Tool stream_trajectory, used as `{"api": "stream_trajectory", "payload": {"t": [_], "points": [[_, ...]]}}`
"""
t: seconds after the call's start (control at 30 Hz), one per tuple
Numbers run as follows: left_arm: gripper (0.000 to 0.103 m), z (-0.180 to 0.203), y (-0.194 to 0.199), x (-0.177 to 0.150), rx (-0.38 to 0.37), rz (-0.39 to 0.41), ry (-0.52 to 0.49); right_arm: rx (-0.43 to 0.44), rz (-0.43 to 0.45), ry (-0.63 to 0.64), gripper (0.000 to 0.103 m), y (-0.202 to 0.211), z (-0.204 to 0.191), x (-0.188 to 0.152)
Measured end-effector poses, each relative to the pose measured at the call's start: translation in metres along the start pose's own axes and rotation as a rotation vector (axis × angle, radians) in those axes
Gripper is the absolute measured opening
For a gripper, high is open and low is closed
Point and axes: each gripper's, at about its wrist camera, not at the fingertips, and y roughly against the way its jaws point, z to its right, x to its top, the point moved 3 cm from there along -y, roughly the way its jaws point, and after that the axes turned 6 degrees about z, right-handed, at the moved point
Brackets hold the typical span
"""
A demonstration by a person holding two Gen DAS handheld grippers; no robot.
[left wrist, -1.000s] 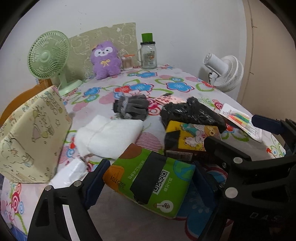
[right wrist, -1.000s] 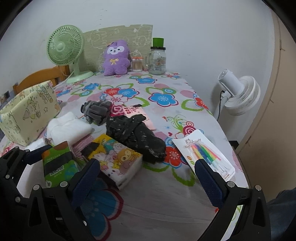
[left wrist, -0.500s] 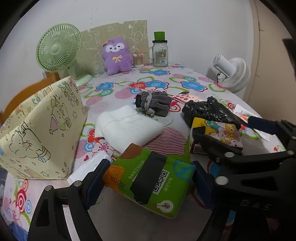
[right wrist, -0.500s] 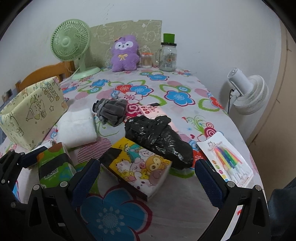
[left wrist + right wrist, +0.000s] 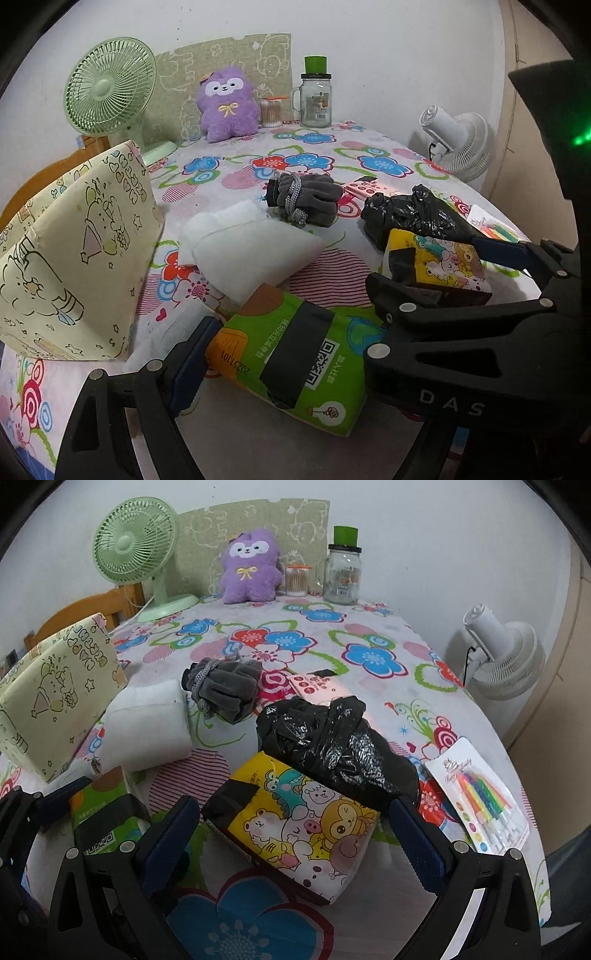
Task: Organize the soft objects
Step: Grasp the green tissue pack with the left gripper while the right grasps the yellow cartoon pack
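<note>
A green tissue pack [image 5: 295,362] hangs just over the tablecloth with my left gripper [image 5: 291,350] shut on it. One blue pad [image 5: 192,362] presses its left end; the other pad is hidden behind the right gripper's black frame. My right gripper [image 5: 293,836] is open and straddles a yellow cartoon tissue pack [image 5: 295,819] lying on the table, with a gap at each pad. A crumpled black plastic bag [image 5: 332,746] touches that pack's far side. Farther on lie a white folded cloth [image 5: 147,731] and a grey bundled glove [image 5: 221,690]. A purple plush [image 5: 251,568] sits at the back.
A pale yellow fabric box [image 5: 74,251] stands at the left, close to the green pack. At the back are a green fan [image 5: 110,96], a glass jar [image 5: 316,99] and a cotton swab tub [image 5: 297,581]. A candle card [image 5: 480,797] lies near the right table edge; a white fan [image 5: 502,657] stands beyond it.
Both grippers have moved forward over the table. The right one has come down around the yellow pack. The left one has carried the green pack closer to the yellow box.
</note>
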Motion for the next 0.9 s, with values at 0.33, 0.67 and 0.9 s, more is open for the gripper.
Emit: {"api": "stream_trajectory", "payload": {"t": [0.33, 0.67, 0.9], "points": [[0.089, 0.000, 0.000, 0.001, 0.006, -0.003, 0.009, 0.006, 0.007, -0.019, 0.089, 0.004, 0.003, -0.001], [0.089, 0.005, 0.014, 0.007, 0.008, 0.013, 0.023, -0.004, 0.043, -0.035, 0.089, 0.028, 0.010, 0.003], [0.089, 0.011, 0.034, 0.016, 0.013, 0.053, 0.022, -0.008, 0.093, -0.032, 0.089, 0.055, 0.014, 0.009]]}}
